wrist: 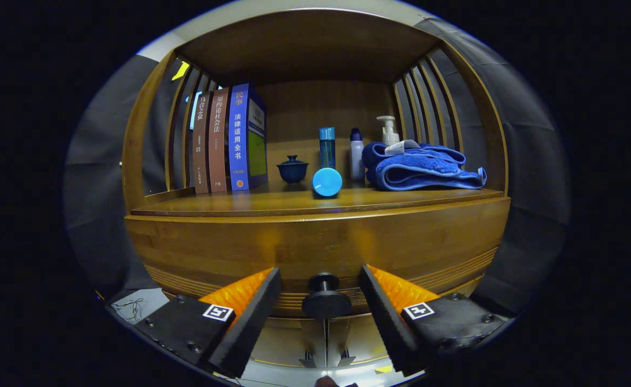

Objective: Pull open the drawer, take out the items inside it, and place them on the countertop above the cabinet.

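From the tool's own camera, the tool (321,301) sits low in the middle of the frame with its two fingers spread wide. The drawer knob (325,297) stands in the gap between them, and neither finger touches it, so the tool has hold of nothing. The fingers flank the knob evenly, which looks to me like a line-up for closing on it.

The knob sticks out from the drawer front (315,250), the broad wooden band across the middle of the frame. Whether the drawer is fully shut I cannot tell, and its inside is hidden.

Just above it runs the surface (229,203) of the cabinet, roofed by a slatted wooden alcove. Toward the left stand three books (228,141), upright against the slats. At centre are a small dark lidded cup (292,169), a tall blue bottle (327,148) with a round blue cap or lid (327,181) in front, and a pale bottle (356,155). To the right lies a folded blue towel (423,169) with a pump dispenser (389,130) behind it. Whether any of these came from the drawer, I cannot say.
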Demonstrator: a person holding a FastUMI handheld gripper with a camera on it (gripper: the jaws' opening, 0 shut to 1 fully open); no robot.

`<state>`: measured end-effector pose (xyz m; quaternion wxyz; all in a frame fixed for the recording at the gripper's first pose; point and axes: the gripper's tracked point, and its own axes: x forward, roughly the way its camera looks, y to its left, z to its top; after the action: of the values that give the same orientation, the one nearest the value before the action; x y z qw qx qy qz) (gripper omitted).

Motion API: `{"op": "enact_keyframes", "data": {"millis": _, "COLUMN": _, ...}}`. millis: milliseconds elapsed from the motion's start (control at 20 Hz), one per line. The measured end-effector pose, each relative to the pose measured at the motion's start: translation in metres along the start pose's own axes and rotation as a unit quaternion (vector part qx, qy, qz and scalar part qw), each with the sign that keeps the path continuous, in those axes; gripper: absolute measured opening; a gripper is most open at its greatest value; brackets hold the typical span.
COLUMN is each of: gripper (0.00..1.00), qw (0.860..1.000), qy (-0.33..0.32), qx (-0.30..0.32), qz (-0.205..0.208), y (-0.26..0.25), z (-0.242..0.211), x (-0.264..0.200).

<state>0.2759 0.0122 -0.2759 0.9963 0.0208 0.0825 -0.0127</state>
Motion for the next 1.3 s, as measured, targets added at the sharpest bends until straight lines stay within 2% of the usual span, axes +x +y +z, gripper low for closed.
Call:
{"op": "enact_keyframes", "data": {"millis": 250, "gripper": 1.00, "qw": 1.000, "qy": 0.007, "qx": -0.003, "qz": -0.001, "y": 0.002, "z": 0.007, "x": -0.018}}
{"op": "enact_keyframes", "data": {"millis": 400, "gripper": 1.00, "qw": 1.000, "qy": -0.016, "qx": 0.009, "qz": 0.009, "y": 0.008, "z": 0.051, "x": -0.042}}
{"op": "enact_keyframes", "data": {"millis": 550, "gripper": 1.00, "qw": 0.998, "qy": -0.049, "qx": 0.012, "qz": 0.021, "y": 0.010, "z": 0.114, "x": -0.070}}
{"op": "enact_keyframes", "data": {"millis": 750, "gripper": 1.00, "qw": 0.996, "qy": -0.082, "qx": -0.021, "qz": 0.032, "y": 0.017, "z": 0.176, "x": -0.109}}
{"op": "enact_keyframes", "data": {"millis": 850, "gripper": 1.00, "qw": 0.995, "qy": -0.092, "qx": -0.029, "qz": 0.037, "y": 0.021, "z": 0.200, "x": -0.130}}
{"op": "enact_keyframes", "data": {"millis": 1050, "gripper": 1.00, "qw": 0.993, "qy": -0.107, "qx": -0.004, "qz": 0.057, "y": 0.028, "z": 0.240, "x": -0.169}}
{"op": "enact_keyframes", "data": {"millis": 1300, "gripper": 0.99, "qw": 0.991, "qy": -0.117, "qx": -0.015, "qz": 0.059, "y": 0.022, "z": 0.279, "x": -0.212}}
